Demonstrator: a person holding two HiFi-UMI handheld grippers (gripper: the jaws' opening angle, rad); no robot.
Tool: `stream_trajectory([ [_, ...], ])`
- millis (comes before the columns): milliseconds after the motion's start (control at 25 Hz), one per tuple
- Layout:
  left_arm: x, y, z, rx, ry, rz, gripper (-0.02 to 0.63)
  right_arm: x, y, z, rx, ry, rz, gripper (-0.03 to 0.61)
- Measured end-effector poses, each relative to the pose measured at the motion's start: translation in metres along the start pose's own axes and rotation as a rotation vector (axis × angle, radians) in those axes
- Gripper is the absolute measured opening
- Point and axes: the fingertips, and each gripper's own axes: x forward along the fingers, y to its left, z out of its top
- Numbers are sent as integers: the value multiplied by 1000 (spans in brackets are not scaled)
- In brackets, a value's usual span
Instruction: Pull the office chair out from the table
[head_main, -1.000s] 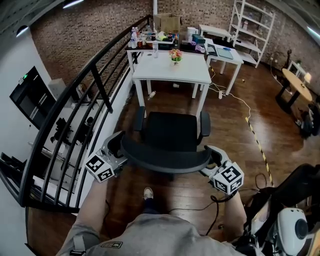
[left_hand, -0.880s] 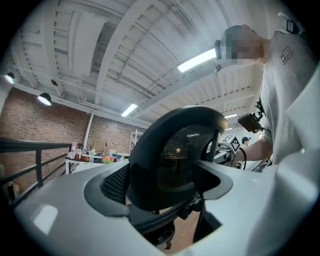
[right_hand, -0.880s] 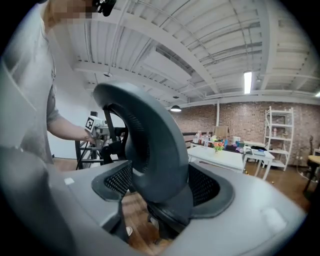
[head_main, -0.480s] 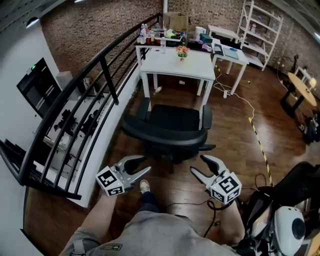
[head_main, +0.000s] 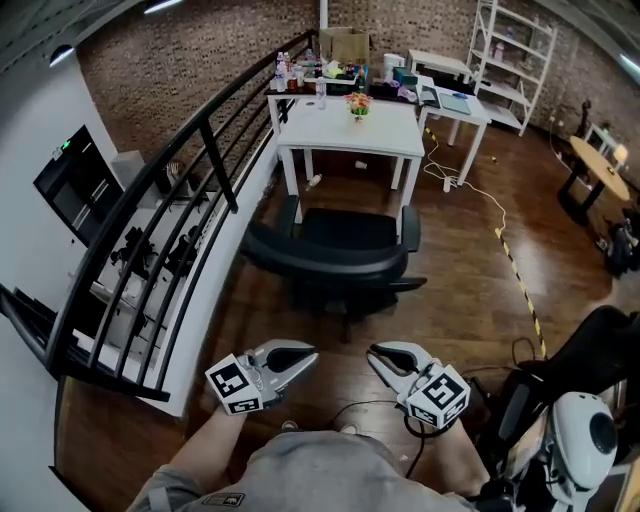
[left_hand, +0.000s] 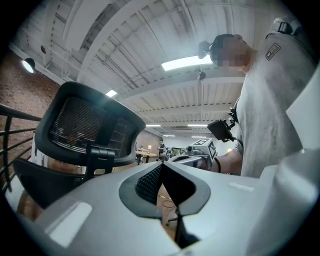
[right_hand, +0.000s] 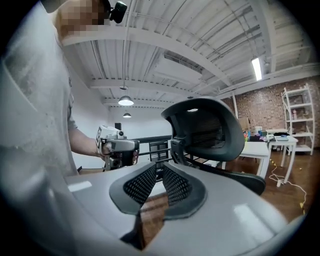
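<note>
The black office chair (head_main: 330, 255) stands on the wood floor a little way out from the white table (head_main: 350, 130), its curved backrest toward me. Both grippers hang low in front of my body, well short of the backrest and touching nothing. My left gripper (head_main: 298, 357) is shut and empty, its tips meeting in the left gripper view (left_hand: 161, 165), where the mesh backrest (left_hand: 85, 125) rises at left. My right gripper (head_main: 384, 357) is closing with a thin gap at its tips (right_hand: 160, 167) and nothing between them. The backrest (right_hand: 205, 125) shows at its right.
A black railing (head_main: 170, 190) runs along the left, with a drop and shelving behind it. A cable (head_main: 480, 205) and striped floor tape (head_main: 520, 285) lie to the right of the chair. Bottles and boxes crowd the far table (head_main: 330, 75). White shelves (head_main: 505, 50) stand at the back right.
A second ago both grippers stood open at the ends of the chair's backrest. They have come off it, drawn back toward my body, and closed their jaws.
</note>
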Motion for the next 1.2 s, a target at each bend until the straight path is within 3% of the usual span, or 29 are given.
stream_trajectory([
  [200,-15,-25,-2,-22,3,-80,0,16,43,-5,18,10,14,8],
  [680,-73,-67,-22,-135,62,-227,0,41,143,-20,92,88,20,8],
  [1000,-87,-108,-42,-196,100,-262,0,36,187,-39,130,127,74,8],
  [1200,-84,-124,-65,-227,111,-210,0,16,197,-69,141,139,118,8],
])
